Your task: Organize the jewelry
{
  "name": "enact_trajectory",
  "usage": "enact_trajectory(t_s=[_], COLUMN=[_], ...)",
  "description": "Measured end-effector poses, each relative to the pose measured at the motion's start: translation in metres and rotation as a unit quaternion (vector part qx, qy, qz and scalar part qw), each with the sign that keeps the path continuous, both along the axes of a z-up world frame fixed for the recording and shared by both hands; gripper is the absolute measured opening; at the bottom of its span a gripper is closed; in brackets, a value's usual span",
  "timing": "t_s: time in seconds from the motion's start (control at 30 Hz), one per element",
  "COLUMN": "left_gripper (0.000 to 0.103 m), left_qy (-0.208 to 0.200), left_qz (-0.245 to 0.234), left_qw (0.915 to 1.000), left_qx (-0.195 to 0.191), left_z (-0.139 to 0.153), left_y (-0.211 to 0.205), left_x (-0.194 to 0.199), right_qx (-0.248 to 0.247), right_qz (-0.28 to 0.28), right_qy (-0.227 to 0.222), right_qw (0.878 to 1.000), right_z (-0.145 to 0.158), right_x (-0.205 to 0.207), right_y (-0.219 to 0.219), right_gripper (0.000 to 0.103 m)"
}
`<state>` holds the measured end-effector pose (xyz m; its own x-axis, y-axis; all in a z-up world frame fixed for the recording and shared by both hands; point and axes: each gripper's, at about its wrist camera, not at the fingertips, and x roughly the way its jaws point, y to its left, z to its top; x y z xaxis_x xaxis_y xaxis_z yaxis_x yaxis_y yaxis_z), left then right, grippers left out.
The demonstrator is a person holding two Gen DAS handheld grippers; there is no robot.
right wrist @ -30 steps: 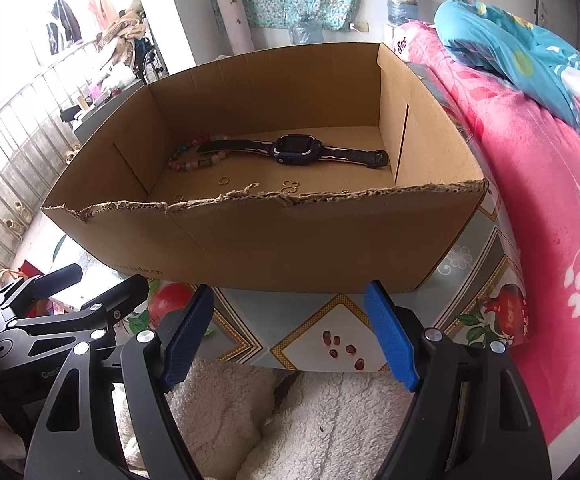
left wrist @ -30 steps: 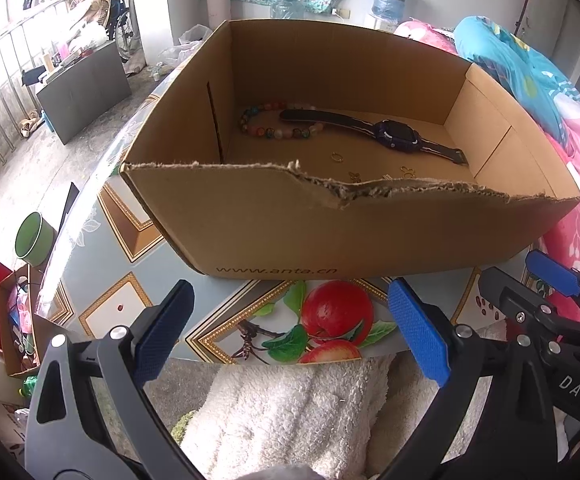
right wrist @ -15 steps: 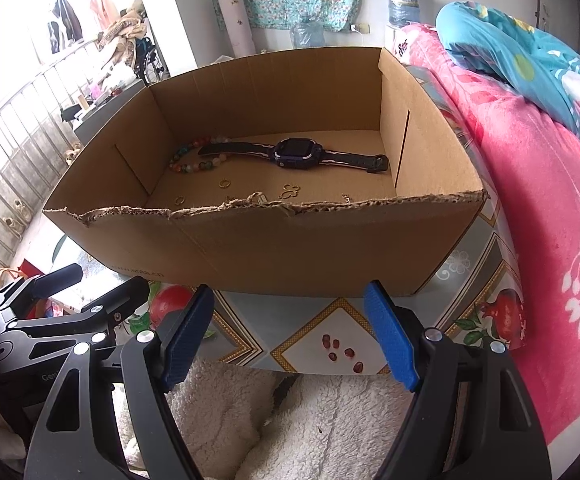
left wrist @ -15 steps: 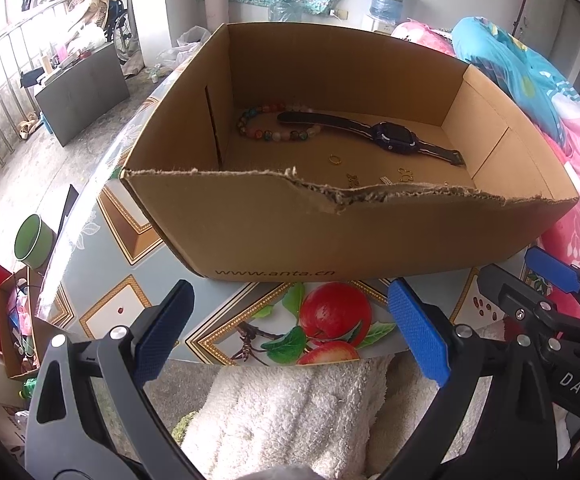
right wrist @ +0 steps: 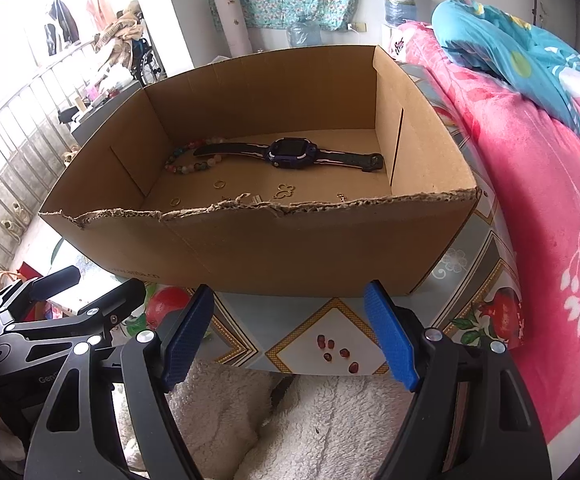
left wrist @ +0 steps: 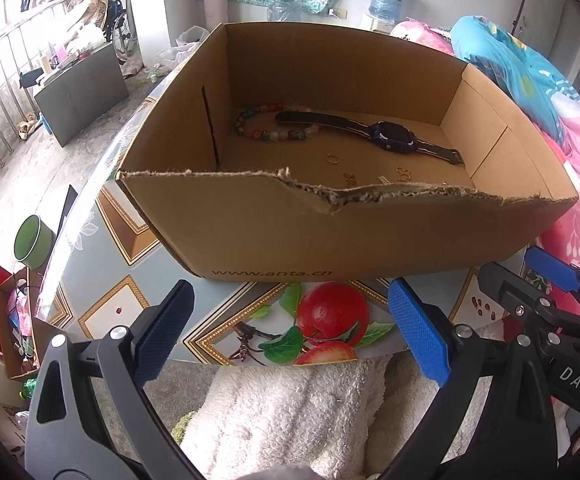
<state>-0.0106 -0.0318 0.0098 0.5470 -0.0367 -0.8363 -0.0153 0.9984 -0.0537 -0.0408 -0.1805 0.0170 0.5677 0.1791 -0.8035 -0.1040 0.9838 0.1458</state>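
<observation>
A brown cardboard box point(left wrist: 274, 232) stands on the table, its torn front wall facing me; it also shows in the right wrist view point(right wrist: 290, 248). Inside lie a dark blue wristwatch point(left wrist: 390, 136) point(right wrist: 290, 152), a beaded bracelet point(left wrist: 266, 130) point(right wrist: 192, 160), a small gold ring point(left wrist: 332, 159) point(right wrist: 219, 184) and several small gold pieces point(left wrist: 402, 175) point(right wrist: 284, 191). My left gripper point(left wrist: 290, 332) is open and empty, short of the box's front. My right gripper point(right wrist: 288, 332) is open and empty, also short of the front wall.
The table point(left wrist: 122, 300) has a fruit-patterned cover. A white fluffy cloth point(left wrist: 290, 412) lies below its front edge. A pink bed point(right wrist: 550, 220) with a blue quilt is at the right. A green pot point(left wrist: 30, 242) and floor clutter are at the left.
Both views have risen slightly, so more of the box floor and the small gold pieces show over the torn front wall. Both grippers stay open.
</observation>
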Motion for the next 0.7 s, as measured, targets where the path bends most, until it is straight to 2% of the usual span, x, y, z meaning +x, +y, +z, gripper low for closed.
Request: enact_trajectory(t_s=[0.7], left_gripper=[0.094], left_qy=[0.001], left_qz=[0.003], left_qw=[1.0000], left_qx=[-0.002], left_z=[0.0000], left_y=[0.0007], left_x=[-0.0012], right_qx=[-0.003], right_qz=[0.001], right_qy=[0.000], right_qw=[1.000], right_z=[-0.0005], right_x=[-0.0009], right_y=[0.0020], right_gripper=[0.076])
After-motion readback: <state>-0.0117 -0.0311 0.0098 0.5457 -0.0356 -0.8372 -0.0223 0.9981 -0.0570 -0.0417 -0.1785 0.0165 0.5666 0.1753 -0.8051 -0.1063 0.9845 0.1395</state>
